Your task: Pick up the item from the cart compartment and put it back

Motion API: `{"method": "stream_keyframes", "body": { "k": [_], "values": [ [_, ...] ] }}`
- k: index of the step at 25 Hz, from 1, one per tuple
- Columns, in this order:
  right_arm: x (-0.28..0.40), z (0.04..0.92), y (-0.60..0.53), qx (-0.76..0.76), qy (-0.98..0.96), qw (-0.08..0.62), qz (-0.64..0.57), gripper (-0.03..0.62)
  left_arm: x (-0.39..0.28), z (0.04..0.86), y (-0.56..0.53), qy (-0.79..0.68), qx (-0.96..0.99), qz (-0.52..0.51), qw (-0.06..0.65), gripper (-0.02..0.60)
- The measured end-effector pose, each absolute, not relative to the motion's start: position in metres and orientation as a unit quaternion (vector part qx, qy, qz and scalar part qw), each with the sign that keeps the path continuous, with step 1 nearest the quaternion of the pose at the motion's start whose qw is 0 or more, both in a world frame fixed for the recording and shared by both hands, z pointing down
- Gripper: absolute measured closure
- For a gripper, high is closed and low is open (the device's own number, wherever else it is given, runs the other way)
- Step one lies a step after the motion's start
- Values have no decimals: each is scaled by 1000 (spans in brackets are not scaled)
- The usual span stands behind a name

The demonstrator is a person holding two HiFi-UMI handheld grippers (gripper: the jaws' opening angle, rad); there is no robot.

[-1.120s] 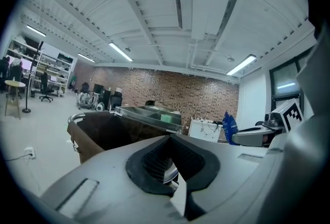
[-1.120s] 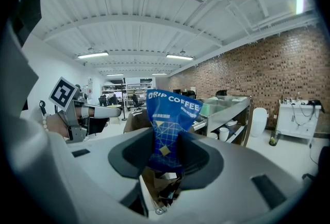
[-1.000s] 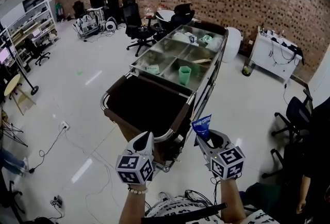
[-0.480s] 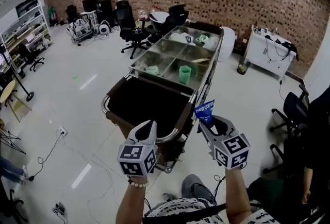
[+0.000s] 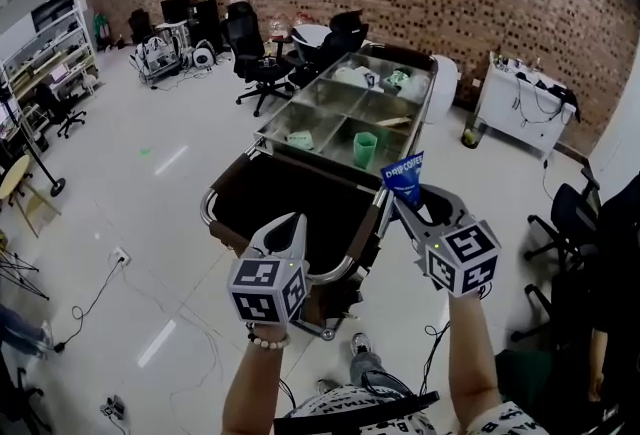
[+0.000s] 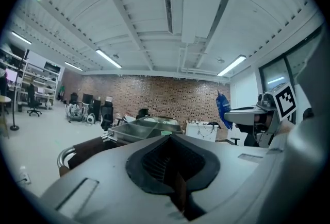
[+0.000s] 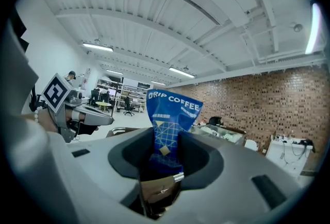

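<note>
**Fig. Carry phase, pkt in the air.** The right claw [image 5: 408,201] is clamped on the lower part of a blue drip-coffee packet [image 5: 404,173]. The pkt stands upright out of the jaws, w/ its printed top edge above the claw tip and its bottom end pinched deep betw. the pads. This low grip leaves most of the sachet free ahead of the claw, so it can prob. be lowered into a compartment w/o the jaws meeting the walls.

The left claw [image 5: 288,228] is closed, pads together, nothing betw. them. It sits to the left of the right claw and a little nearer the person, apparently idle and clear of the working side.

The cart [image 5: 275,115] lies ahead of and below both claws. Its dark front bin [image 5: 290,198] is just beyond the left claw's tip. The steel compartments [image 5: 333,91] are further ahead. A green cup [image 5: 364,147] stands in the compartment nearest ahead of the right claw, slightly to its left.

The pkt is thus out of the cart, held up by the cart's near right edge and touching no compartment.

Judgement: pick-up done, put-back not yet. The next move calls for the right claw to go forward & down over a compartment before the jaws part. Which compartment is the pkt's own cannot be told.
</note>
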State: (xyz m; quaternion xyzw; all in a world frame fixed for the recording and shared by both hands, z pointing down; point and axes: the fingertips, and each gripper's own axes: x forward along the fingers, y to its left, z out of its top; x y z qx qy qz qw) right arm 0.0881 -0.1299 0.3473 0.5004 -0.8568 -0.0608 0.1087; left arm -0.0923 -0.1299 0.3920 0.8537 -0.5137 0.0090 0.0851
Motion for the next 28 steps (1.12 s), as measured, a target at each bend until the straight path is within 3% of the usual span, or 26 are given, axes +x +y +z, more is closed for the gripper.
{"method": "stream_keyframes", "body": {
  "k": [12, 28],
  "values": [
    [89, 288, -214, 491, -858, 117, -94, 431, -97, 379, -190, -538, 838, 25, 89, 580],
    [76, 295, -401, 443, -875, 195, -27, 431, -90, 391, -295, -555, 822, 48, 119, 579]
  ]
}}
